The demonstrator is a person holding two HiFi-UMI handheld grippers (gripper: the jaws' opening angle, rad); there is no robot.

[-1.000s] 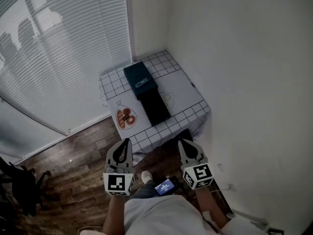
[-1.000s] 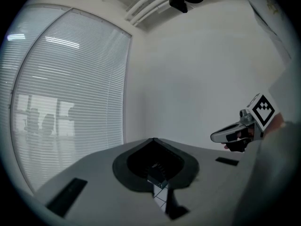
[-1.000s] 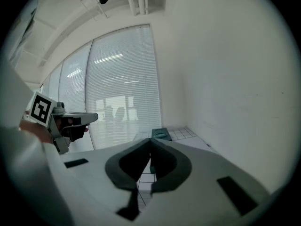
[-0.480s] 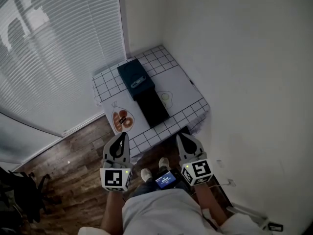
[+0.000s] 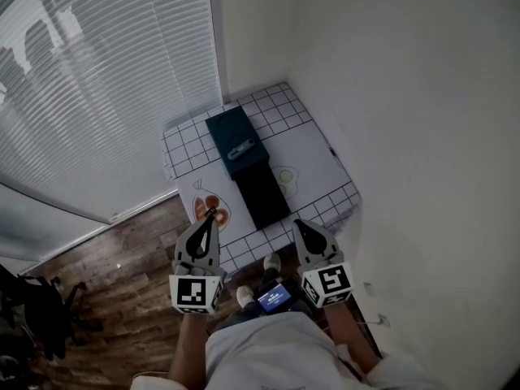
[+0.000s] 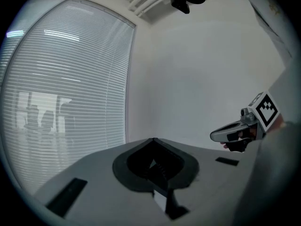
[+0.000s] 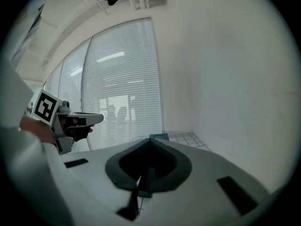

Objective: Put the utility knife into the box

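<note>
Left gripper (image 5: 210,214) and right gripper (image 5: 300,224) both have jaws pressed together w/ nothing between them. They hover by the near edge of the desk (image 5: 313,157), touching nothing. Utility knife (image 5: 241,149) lies on the teal box (image 5: 227,128) farther back, can't tell if it's inside.

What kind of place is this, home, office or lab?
Probably a corner of a home or small office room: slatted window blinds, a wood-plank floor, and a small table under a grid-pattern cloth against plain white walls.
</note>
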